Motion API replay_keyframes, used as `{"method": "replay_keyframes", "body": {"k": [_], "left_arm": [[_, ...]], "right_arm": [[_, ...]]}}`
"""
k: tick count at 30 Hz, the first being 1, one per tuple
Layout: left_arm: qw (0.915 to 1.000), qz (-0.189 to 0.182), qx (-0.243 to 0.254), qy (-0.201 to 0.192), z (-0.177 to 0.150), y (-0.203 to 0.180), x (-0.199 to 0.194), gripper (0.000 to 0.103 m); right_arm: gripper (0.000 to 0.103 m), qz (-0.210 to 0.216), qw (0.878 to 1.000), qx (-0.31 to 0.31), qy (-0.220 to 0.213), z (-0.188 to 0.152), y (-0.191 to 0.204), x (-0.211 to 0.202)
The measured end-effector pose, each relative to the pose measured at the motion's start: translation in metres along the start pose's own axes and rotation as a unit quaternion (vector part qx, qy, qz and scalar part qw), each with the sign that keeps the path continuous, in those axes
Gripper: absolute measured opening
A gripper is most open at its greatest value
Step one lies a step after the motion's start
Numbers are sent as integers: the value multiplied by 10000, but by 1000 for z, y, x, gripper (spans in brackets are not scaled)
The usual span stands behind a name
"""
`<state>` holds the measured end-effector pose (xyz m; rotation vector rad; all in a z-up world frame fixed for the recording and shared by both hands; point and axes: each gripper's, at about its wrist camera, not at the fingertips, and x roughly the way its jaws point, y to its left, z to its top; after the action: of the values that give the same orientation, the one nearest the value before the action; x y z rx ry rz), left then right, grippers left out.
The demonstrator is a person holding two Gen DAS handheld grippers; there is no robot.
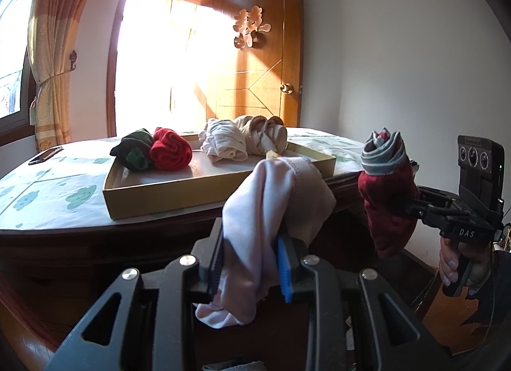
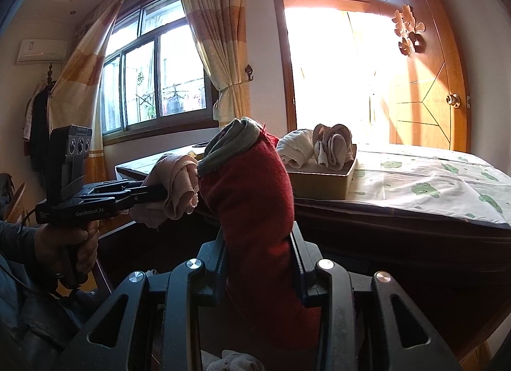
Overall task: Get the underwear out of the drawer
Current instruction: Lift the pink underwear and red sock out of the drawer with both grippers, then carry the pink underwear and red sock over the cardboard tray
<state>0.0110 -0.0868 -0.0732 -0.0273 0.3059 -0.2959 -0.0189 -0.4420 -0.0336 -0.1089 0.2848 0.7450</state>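
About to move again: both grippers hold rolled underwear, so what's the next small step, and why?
Probably carry the pink roll in the left gripper forward over the shallow box. Both rolls are clamped and clear of the drawer, and the box on the table already holds four rolls with bare floor in front.

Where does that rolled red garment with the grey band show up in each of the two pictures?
Left wrist view: the red garment is at the right, clamped in the right gripper.
Right wrist view: it fills the lower centre, upright between the near jaws.
Shared landmark: the shallow tan tray on the table.
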Motion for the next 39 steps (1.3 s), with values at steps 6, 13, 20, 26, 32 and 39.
{"method": "replay_keyframes", "body": {"k": [6,13,20,26,32,39], "left_arm": [[10000,-12,33,-44,5,-1,-2,27],[9999,-11,76,-91,10,-3,-7,27],[9998,-32,124,-162,20,-5,-11,27],[9997,12,133,-192,29,-3,-13,27],[9996,85,152,-236,41,-1,-14,27],[9994,171,163,-271,59,5,-11,27]], "right_arm": [[36,-5,10000,-47,76,0,3,2],[36,12,9998,-30,172,3,6,5],[36,77,9997,61,212,7,9,8],[36,150,9994,197,234,18,11,11],[36,197,9987,332,320,35,12,17],[36,255,9980,381,426,55,13,26]]}}
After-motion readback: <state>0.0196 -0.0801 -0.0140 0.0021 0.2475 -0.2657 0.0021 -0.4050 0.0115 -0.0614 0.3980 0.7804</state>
